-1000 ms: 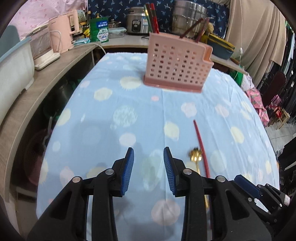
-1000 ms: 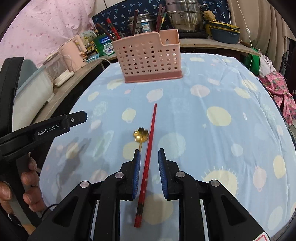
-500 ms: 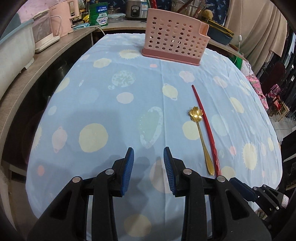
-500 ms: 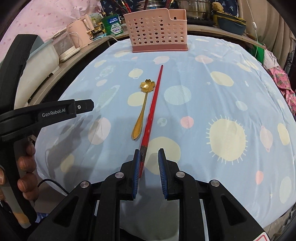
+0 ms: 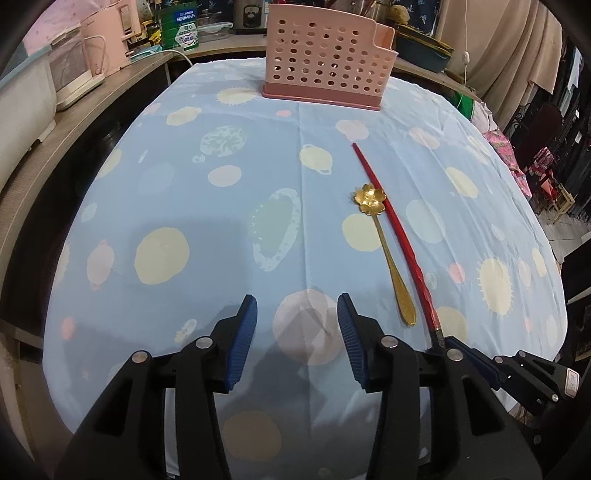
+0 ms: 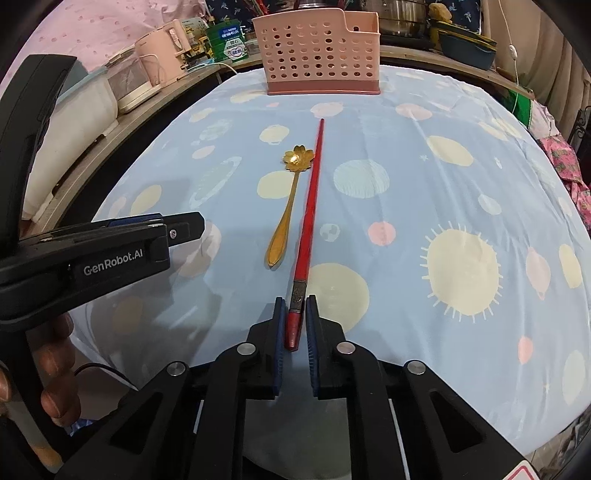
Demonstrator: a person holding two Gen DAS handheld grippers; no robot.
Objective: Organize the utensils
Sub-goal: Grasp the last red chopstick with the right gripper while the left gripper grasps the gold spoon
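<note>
A red chopstick (image 6: 312, 206) lies lengthwise on the blue spotted tablecloth (image 6: 443, 177); it also shows in the left wrist view (image 5: 397, 229). A gold flower-shaped spoon (image 6: 290, 199) lies just left of it, also in the left wrist view (image 5: 384, 243). My right gripper (image 6: 294, 314) has its pads on either side of the chopstick's near end, which sits between the jaws. My left gripper (image 5: 297, 314) is open and empty over the cloth, left of the spoon. A pink perforated utensil holder (image 6: 321, 51) stands at the far edge, also in the left wrist view (image 5: 327, 62).
A wooden counter (image 5: 74, 122) curves along the left with a pink kettle (image 6: 162, 51) and white appliances (image 5: 70, 74). Pots and a green box (image 5: 181, 29) stand behind the holder. Curtains (image 5: 498, 44) and clutter lie to the right. The table's near edge is just below the grippers.
Both grippers have pulled back toward the table's near edge. The right jaws now sit around the chopstick's near end instead of its middle. Chopstick and spoon have not moved.
</note>
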